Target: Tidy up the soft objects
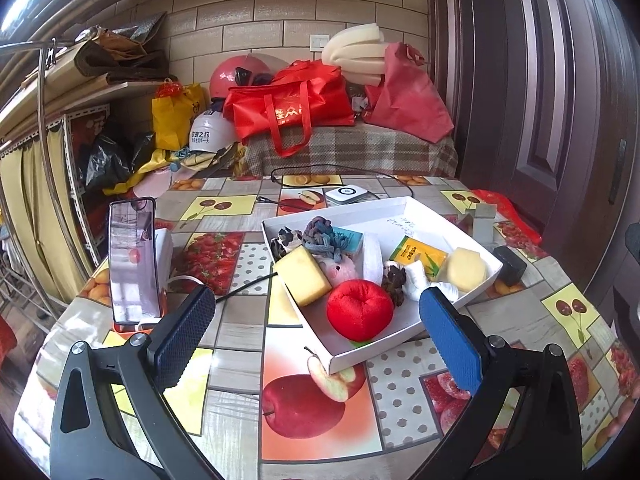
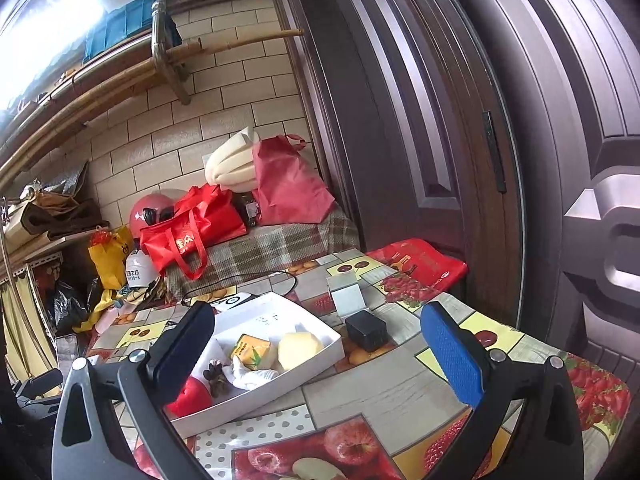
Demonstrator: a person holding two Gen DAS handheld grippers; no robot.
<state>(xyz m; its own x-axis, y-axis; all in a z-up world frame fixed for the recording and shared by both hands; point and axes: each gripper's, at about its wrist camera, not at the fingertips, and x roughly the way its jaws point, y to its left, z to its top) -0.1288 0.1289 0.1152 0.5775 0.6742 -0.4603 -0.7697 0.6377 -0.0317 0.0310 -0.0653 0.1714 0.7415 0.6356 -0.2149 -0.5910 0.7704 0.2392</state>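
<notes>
A white tray (image 1: 404,208) on the fruit-print table holds several soft things: a red plush apple (image 1: 359,311), a yellow sponge block (image 1: 302,275), a pink plush (image 1: 340,270), a knotted rope toy (image 1: 320,236), a pale sponge (image 1: 466,269) and a yellow packet (image 1: 418,254). My left gripper (image 1: 316,338) hovers open just in front of the tray's near corner, empty. From the right wrist the tray (image 2: 316,330) lies ahead and left, with the red apple (image 2: 192,396) partly behind the left finger. My right gripper (image 2: 320,350) is open and holds nothing.
A phone (image 1: 132,258) stands upright on a stand at the table's left. A black box (image 2: 366,330), a small white block (image 2: 346,294) and a white charger puck (image 1: 346,194) with cable sit beyond the tray. Bags and helmets pile behind; a dark door is at right.
</notes>
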